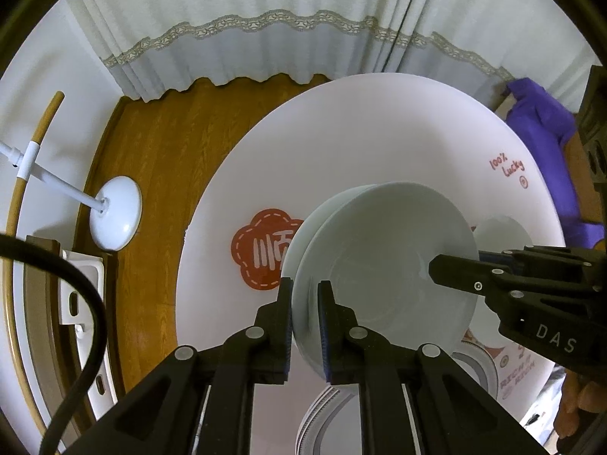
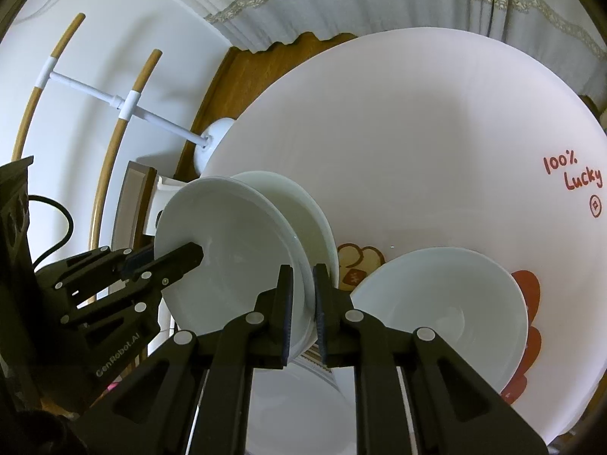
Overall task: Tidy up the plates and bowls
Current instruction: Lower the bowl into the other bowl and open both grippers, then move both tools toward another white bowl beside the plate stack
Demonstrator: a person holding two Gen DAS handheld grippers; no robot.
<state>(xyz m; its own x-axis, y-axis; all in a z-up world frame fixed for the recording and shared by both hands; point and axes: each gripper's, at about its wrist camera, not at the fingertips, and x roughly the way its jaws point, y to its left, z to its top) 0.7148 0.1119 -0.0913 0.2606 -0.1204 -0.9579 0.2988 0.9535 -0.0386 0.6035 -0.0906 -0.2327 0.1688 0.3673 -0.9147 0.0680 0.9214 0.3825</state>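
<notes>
A stack of two bowls (image 1: 383, 265) is clamped at opposite rims by the left claw (image 1: 305, 326) and right claw (image 2: 303, 303), just above the desk (image 2: 417, 132); beside the stack one bowl (image 2: 447, 311) is left unstacked

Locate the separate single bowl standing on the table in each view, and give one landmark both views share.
Left wrist view: single bowl at right of centre, mostly hidden behind the held bowls and the right gripper.
Right wrist view: lower right, fully visible.
Shared landmark: the "100% Lucky" lettering on the table.
</notes>
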